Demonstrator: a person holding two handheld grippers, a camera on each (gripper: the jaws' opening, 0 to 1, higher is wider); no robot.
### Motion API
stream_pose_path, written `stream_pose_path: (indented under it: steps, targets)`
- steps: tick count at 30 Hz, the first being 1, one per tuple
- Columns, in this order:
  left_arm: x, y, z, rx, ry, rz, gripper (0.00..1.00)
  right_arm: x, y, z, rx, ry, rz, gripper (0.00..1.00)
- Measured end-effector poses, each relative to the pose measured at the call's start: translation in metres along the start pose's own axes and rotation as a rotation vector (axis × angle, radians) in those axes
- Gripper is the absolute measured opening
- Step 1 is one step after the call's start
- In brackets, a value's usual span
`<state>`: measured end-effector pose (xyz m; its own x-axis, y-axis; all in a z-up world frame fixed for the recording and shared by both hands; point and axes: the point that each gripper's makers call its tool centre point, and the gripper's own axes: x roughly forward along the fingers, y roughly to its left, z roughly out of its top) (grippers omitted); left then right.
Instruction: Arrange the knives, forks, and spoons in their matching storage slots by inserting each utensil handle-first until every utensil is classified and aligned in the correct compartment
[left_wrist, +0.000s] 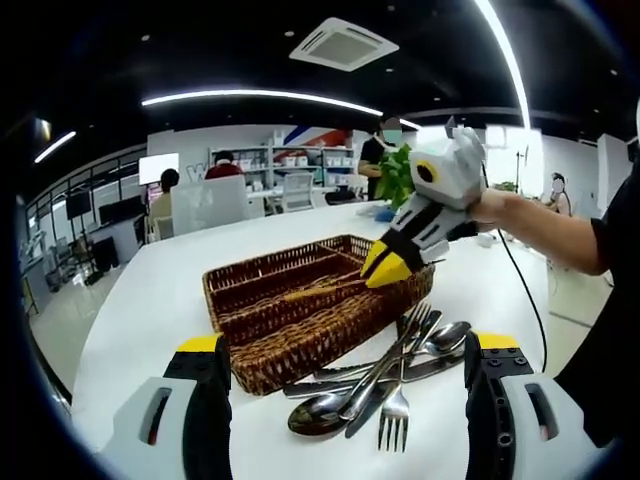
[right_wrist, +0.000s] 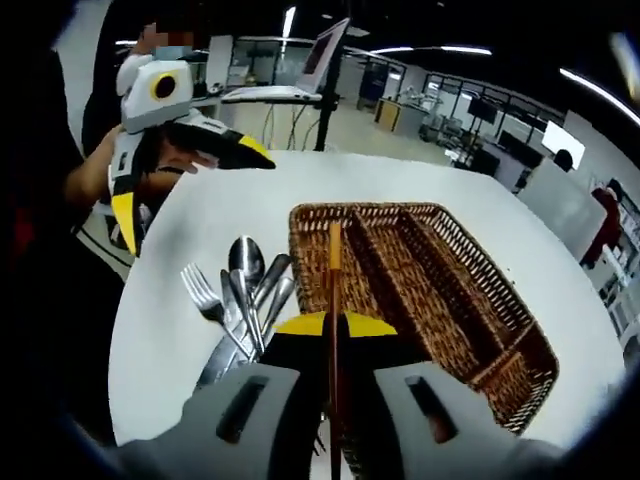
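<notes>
A brown wicker basket (left_wrist: 290, 352) (right_wrist: 505, 335) with long slots stands on a white table. Beside it lies a loose pile of steel cutlery (left_wrist: 375, 385) (right_wrist: 240, 310), with a fork (left_wrist: 397, 412) (right_wrist: 204, 290), spoons (right_wrist: 246, 256) and flat knife-like pieces. My right gripper (left_wrist: 386, 268) (right_wrist: 335, 322) is shut on a thin brown utensil (left_wrist: 322, 289) (right_wrist: 334, 262), which points lengthwise along a slot over the basket. My left gripper (left_wrist: 348, 345) (right_wrist: 190, 190) is open and holds nothing; it hovers above the table on the cutlery side of the basket.
The white table (left_wrist: 150, 300) (right_wrist: 220, 215) runs wide past the basket. A person's hand and dark sleeve (left_wrist: 560, 235) hold the right gripper. A cable (left_wrist: 522, 290) lies on the table behind it. Desks, chairs and people stand in the room beyond.
</notes>
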<state>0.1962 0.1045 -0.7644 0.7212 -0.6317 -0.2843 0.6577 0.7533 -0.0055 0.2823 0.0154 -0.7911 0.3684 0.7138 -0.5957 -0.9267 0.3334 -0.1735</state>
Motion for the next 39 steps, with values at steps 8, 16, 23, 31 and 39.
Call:
stream_pose_path:
  steps: [8, 16, 23, 31, 39]
  targets:
    - [0.0, 0.002, 0.001, 0.008, -0.002, -0.003, 0.99, 0.0, -0.041, -0.012, 0.172, 0.016, -0.151, 0.02]
    - [-0.004, 0.007, -0.001, 0.005, -0.001, 0.008, 0.99, -0.003, -0.077, -0.024, 0.343, 0.023, -0.3, 0.02]
    - [-0.005, 0.007, -0.004, 0.001, 0.0, 0.006, 0.99, -0.013, -0.103, -0.031, 0.51, -0.041, -0.423, 0.02]
    - [-0.004, 0.005, -0.006, 0.001, 0.003, -0.001, 0.99, -0.026, -0.133, -0.044, 0.734, -0.152, -0.552, 0.03]
    - [-0.004, 0.005, -0.007, -0.001, 0.005, -0.004, 0.99, -0.029, -0.146, -0.075, 0.912, -0.185, -0.659, 0.03]
